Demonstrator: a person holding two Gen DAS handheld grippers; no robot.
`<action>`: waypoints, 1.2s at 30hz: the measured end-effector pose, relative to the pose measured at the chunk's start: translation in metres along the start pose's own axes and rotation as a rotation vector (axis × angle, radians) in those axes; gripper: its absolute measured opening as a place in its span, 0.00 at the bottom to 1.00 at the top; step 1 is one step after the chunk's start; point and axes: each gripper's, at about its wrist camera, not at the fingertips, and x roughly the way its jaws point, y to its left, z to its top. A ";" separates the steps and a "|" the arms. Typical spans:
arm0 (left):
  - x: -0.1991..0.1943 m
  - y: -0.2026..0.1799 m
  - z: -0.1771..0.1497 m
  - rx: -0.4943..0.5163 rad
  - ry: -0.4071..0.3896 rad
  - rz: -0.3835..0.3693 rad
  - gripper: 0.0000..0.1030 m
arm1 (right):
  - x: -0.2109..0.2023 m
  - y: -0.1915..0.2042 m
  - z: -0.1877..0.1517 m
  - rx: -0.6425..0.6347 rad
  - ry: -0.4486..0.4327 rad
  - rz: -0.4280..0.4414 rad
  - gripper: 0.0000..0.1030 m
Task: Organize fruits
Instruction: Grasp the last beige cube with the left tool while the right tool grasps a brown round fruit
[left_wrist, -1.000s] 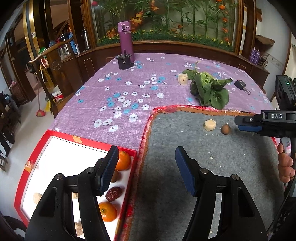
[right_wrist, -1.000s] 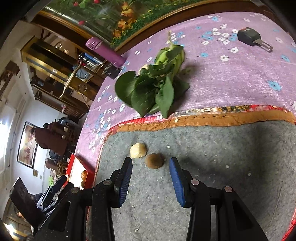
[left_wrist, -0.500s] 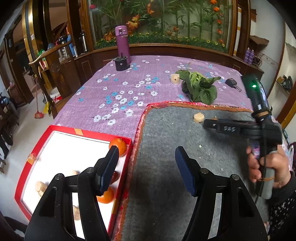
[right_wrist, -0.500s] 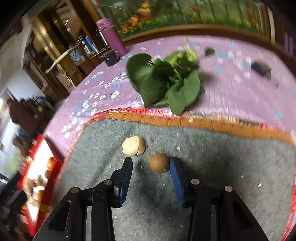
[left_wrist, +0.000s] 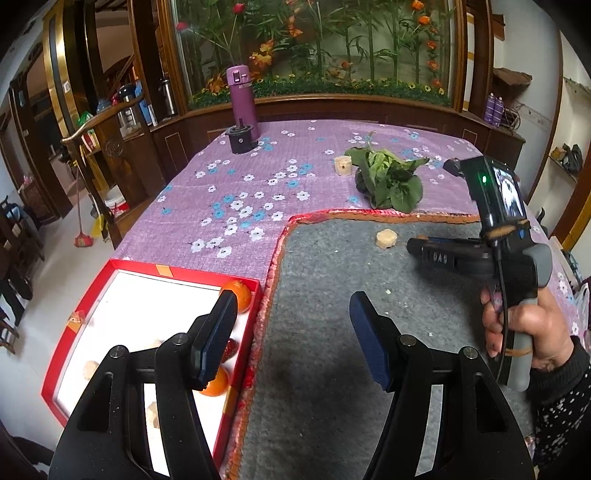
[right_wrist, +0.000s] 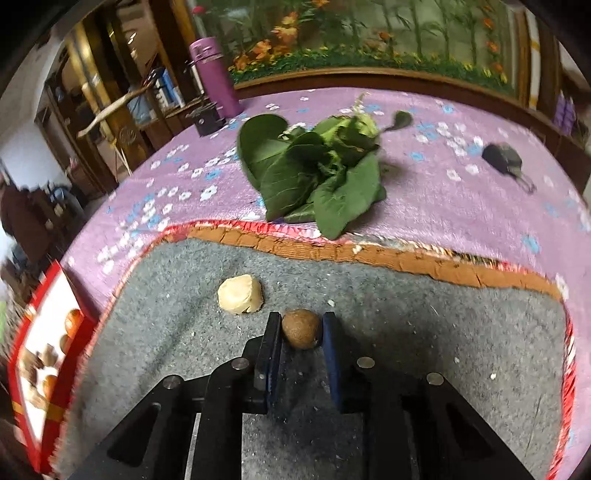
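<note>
Your right tool (right_wrist: 301, 326), spread wide a second ago, has now closed around the small brown fruit (right_wrist: 301, 328) on the grey mat (right_wrist: 424, 332), lower centre of the right wrist frame, both pads touching its sides. The pale chunk (right_wrist: 240, 294) lies just to its upper left, untouched. Your left tool (left_wrist: 291, 332) hangs released, empty, above the mat's edge by the red box (left_wrist: 147, 265) at lower left, where the oranges (left_wrist: 240, 290) already sit. The grip looks secured; the carry to the box comes next.
</note>
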 end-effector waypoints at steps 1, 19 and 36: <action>-0.002 -0.003 0.000 0.004 -0.002 0.004 0.62 | -0.001 -0.002 0.000 0.020 0.001 0.011 0.21; 0.051 -0.043 0.040 0.093 -0.013 -0.022 0.62 | -0.039 -0.081 0.017 0.306 -0.077 0.123 0.21; 0.143 -0.107 0.059 0.187 0.135 -0.102 0.62 | -0.030 -0.113 0.015 0.464 -0.005 0.257 0.21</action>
